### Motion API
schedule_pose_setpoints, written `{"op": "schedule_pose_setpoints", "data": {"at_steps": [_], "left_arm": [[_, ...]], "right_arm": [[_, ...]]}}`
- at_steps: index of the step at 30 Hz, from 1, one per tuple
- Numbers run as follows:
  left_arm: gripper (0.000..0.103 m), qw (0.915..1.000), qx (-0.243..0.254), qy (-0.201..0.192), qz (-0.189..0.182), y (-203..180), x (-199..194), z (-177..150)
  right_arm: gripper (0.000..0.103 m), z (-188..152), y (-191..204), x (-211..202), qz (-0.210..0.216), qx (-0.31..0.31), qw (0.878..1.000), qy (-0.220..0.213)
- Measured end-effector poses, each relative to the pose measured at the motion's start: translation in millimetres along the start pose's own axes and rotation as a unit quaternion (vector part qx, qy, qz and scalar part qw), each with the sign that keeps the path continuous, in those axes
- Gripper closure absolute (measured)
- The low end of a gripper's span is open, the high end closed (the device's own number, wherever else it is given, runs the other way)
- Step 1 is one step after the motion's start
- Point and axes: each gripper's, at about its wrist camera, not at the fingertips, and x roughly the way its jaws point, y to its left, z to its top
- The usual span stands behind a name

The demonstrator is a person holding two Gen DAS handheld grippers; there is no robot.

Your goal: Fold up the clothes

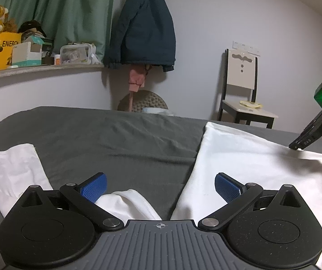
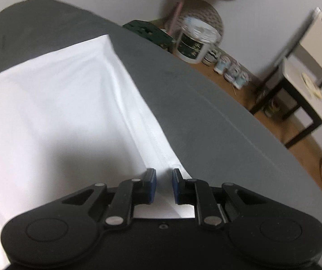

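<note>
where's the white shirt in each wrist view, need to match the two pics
Left wrist view: the white shirt spreads over the right half on the grey bed sheet, with a sleeve at lower left.
Right wrist view: it fills the left and centre, its hemmed edge running down to the right gripper.
Shared landmark: the black-framed chair against the wall, right of centre in the left view, at the far right edge in the right view.

- left wrist view: sat low over the grey bed [image 1: 115, 135], faced the far wall and chair [image 1: 242, 85].
- right wrist view: tilted down, close above the white garment [image 2: 59, 112].
- shared: bed, garment, chair.
</note>
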Motion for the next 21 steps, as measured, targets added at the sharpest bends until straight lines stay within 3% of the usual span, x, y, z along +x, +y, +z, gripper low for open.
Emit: {"op": "schedule_pose_setpoints", "data": {"at_steps": [5, 9, 11, 12, 13, 15, 18, 20, 21], "left_arm": [[0.0, 1.0, 0.001, 0.0, -0.003, -2, -1, 0], [0.0, 1.0, 0.006, 0.0, -0.004, -3, -1, 0], [0.0, 1.0, 0.007, 0.0, -0.003, -2, -1, -1], [0.0, 1.0, 0.007, 0.001, -0.003, -2, -1, 0], [0.0, 1.0, 0.006, 0.0, -0.003, -1, -1, 0], [0.0, 1.0, 0.004, 0.001, -0.003, -1, 0, -1], [0.0, 1.0, 0.006, 0.004, -0.002, -2, 2, -1], [0.0, 1.0, 0.005, 0.006, -0.003, -2, 2, -2], [0.0, 1.0, 0.005, 0.006, -0.003, -2, 2, -2]], "right_arm": [[0.086, 5, 4, -1, 0.003, -0.035, 0.999, 0.006], [0.084, 11, -9, 7, 0.024, -0.011, 1.0, 0.014], [0.068, 12, -19, 10, 0.028, 0.009, 0.999, 0.017], [0.05, 12, -25, 11, 0.021, 0.02, 0.999, 0.02], [0.047, 10, -31, 13, 0.037, 0.038, 0.998, 0.021], [0.061, 7, -43, 15, 0.069, 0.072, 0.995, 0.024], [0.062, 5, -36, 12, 0.054, 0.035, 0.998, 0.005], [0.054, 4, -20, 8, 0.015, -0.021, 1.0, -0.009], [0.046, 3, -16, 7, 0.015, -0.033, 0.999, -0.01]]}}
